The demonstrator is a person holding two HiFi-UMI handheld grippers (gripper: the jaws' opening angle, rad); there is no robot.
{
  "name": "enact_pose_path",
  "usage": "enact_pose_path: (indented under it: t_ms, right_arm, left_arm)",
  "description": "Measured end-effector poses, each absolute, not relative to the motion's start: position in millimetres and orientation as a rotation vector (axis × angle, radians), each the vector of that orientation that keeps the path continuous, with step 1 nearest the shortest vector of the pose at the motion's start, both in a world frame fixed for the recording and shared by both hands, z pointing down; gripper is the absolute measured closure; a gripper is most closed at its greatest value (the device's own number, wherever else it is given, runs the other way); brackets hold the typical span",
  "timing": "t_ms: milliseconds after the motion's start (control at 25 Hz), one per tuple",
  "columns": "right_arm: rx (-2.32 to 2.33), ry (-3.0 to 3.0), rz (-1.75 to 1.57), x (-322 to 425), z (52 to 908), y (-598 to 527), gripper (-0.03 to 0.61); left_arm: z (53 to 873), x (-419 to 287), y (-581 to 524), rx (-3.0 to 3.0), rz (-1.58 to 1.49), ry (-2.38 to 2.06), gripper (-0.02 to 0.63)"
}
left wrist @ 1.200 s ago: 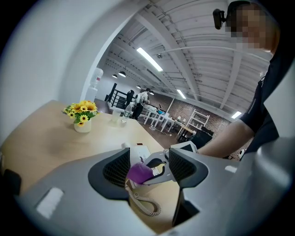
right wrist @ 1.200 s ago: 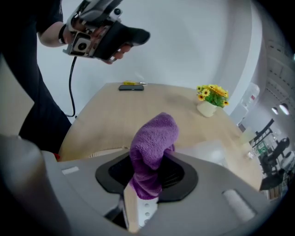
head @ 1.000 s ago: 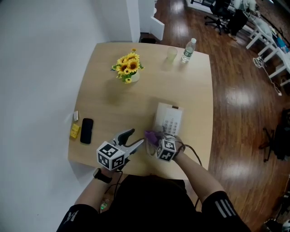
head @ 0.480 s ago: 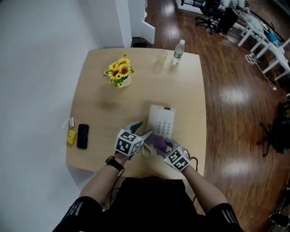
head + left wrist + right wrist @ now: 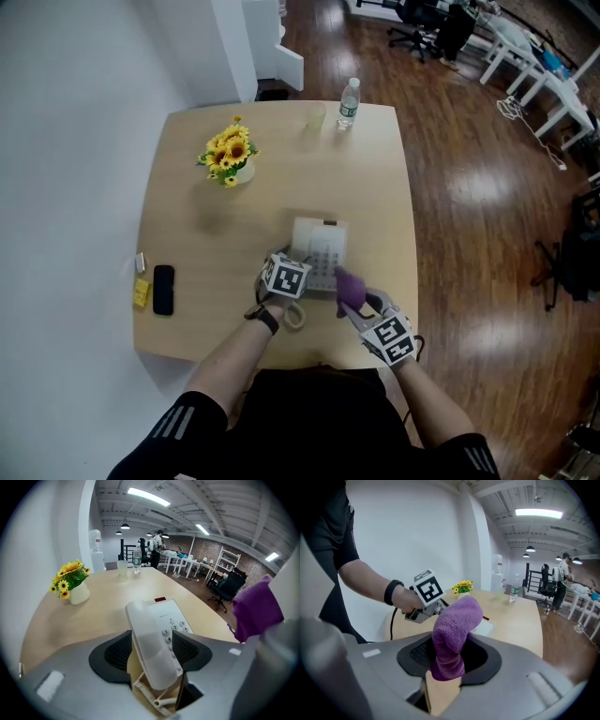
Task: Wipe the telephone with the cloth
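A white telephone [image 5: 320, 249] lies on the wooden table [image 5: 187, 234], a little right of the middle. My left gripper [image 5: 300, 265] reaches in from its near left side. In the left gripper view the handset [image 5: 151, 645] runs between the jaws of my left gripper [image 5: 152, 644], which is shut on it, and the coiled cord [image 5: 149, 696] hangs below. The keypad [image 5: 171, 631] shows to its right. My right gripper [image 5: 360, 304] is just right of the phone's near corner, shut on a purple cloth [image 5: 453, 630], which bulges up from its jaws.
A vase of sunflowers [image 5: 226, 155] stands at the back left. At the far edge are a clear cup [image 5: 313, 117] and a water bottle [image 5: 348, 101]. A black smartphone [image 5: 163, 289] and a small yellow item [image 5: 141, 292] lie near the left edge. Wooden floor lies right of the table.
My left gripper has moved right to the telephone and closed round the handset. My right gripper has drawn back to the right with the cloth.
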State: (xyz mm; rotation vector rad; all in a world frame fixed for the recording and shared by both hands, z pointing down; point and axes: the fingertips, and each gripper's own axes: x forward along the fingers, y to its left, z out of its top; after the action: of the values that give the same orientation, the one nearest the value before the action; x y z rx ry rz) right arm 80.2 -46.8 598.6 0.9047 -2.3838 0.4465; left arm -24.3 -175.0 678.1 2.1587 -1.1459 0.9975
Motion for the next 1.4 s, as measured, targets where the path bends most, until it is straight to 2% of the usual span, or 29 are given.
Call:
enact_pose_path:
  t_ms: [800,1040,1400]
  right_arm:
    - [0.952,-2.360,0.470,125,600,-37,0.431]
    - [0.951,-2.359,0.484,126,605,-35,0.431]
    - [0.956,-2.416,0.448,111,583,-51,0.431]
  left_arm:
    - [717,-24,-204,2.003,0.951,-1.396,0.368]
    - [715,-23,-199,1.970,0.801,-1.316,0.396]
    - [628,-14,-184,2.140,0.389,-1.072,0.402]
